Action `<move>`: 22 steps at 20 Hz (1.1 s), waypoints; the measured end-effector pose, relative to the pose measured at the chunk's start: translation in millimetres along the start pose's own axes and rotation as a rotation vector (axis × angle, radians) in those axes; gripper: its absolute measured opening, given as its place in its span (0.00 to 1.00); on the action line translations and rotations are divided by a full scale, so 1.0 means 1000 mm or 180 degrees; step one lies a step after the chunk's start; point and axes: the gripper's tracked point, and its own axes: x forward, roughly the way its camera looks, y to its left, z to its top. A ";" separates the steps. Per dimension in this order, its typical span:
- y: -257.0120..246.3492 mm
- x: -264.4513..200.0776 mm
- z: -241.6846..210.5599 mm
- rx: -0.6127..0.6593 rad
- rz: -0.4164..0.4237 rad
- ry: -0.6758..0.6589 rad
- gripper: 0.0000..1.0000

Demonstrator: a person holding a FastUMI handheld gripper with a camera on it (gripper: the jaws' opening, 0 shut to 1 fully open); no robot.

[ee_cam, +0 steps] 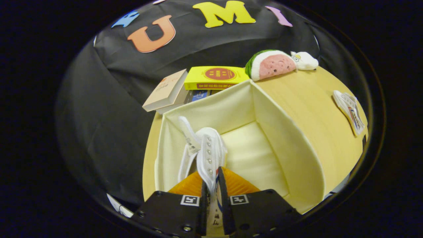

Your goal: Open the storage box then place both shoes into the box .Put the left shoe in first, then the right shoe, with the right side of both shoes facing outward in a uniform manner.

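While I hold the gripper [213, 185] over the storage box [297, 148], its two fingers are nearly closed, pinching a white shoe [208, 155] between them by the eyelet edge near the tongue. Both fingers press on that shoe; it hangs just ahead of the tips, inside the open box, toward the box wall on my left. Its white laces [186, 155] trail off to the left of the fingers, with metal eyelets in a row down the upper. Writing on the shoe's tag is too small for me to read. Square black-and-white markers sit on both finger bases. Box is cream fabric, top open, bare floor showing to the right of the held shoe. Second shoe [350, 110] lies flat on the wooden table [314, 105], well beyond and to the right of the fingers, outside the box; it has a striped side patch, lettering unreadable. Beyond the box's far wall: a yellow book [214, 77] with a red round emblem, text not legible, a beige book [165, 91] leaning beside it, and a watermelon plush [272, 64] touching a small white plush [304, 60].
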 end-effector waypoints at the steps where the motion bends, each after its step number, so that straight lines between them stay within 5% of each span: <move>1: 0.000 0.002 -0.002 -0.0110 -0.0002 0.0018 0.35; 3: 0.005 -0.005 0.004 -0.0243 0.0030 -0.0033 0.67; 7: 0.009 -0.027 0.020 -0.0499 0.0144 -0.0200 0.92; 16: -0.019 -0.117 0.075 -0.0984 0.0228 -0.0991 0.96; 22: -0.094 -0.173 0.112 -0.0959 0.0269 -0.1247 0.96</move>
